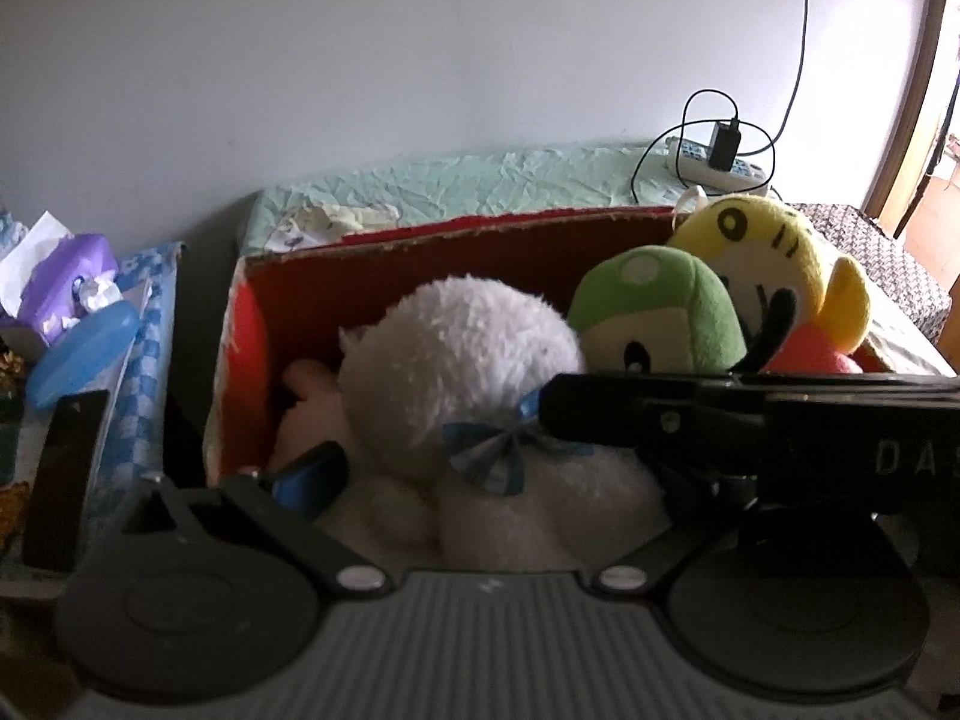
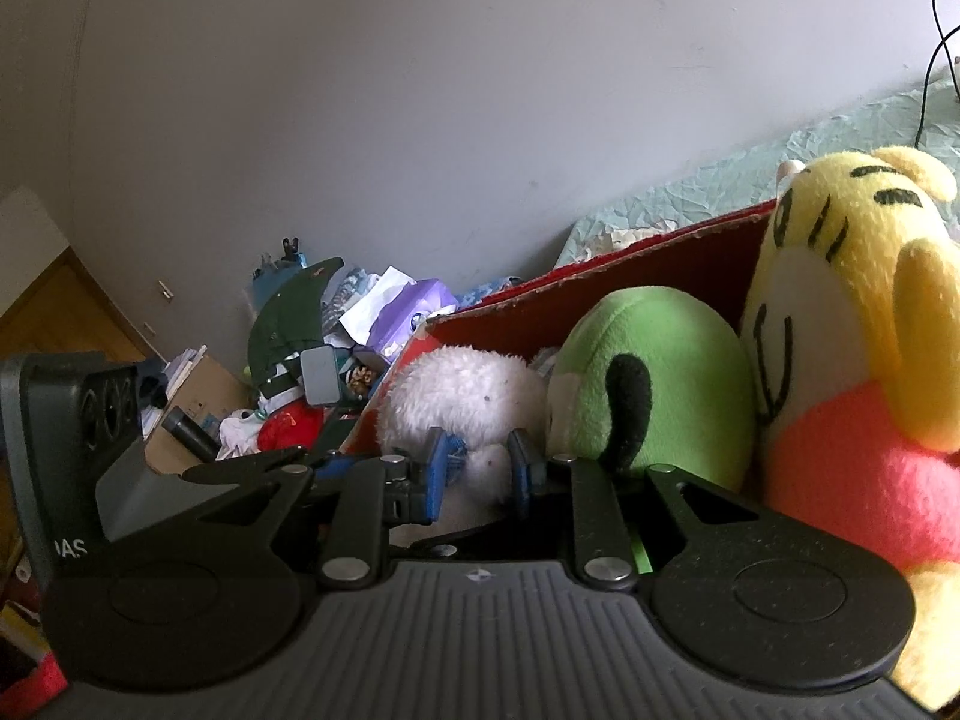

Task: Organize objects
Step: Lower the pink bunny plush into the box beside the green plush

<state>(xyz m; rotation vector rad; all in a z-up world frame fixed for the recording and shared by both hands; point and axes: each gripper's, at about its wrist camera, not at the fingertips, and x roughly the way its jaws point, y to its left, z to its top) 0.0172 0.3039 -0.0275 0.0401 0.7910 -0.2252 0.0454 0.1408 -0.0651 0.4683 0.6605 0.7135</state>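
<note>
A red cardboard box (image 1: 420, 246) holds three plush toys: a white fluffy one with a blue bow (image 1: 462, 372), a green one (image 1: 660, 306) and a yellow bear in a pink shirt (image 1: 774, 276). My left gripper (image 1: 480, 468) is open around the white plush; its right finger is hidden behind the right gripper's black body (image 1: 750, 420). In the right wrist view my right gripper (image 2: 477, 468) is closed on a paw of the white plush (image 2: 462, 390), beside the green plush (image 2: 654, 384) and the yellow bear (image 2: 852, 312). The box wall (image 2: 660, 264) stands behind them.
A tissue pack (image 1: 72, 276) and a blue case (image 1: 84, 354) lie on a checked surface at left. A power strip with charger (image 1: 720, 162) lies on the pale green bedsheet (image 1: 480, 186). A heap of clutter (image 2: 312, 360) lies left of the box.
</note>
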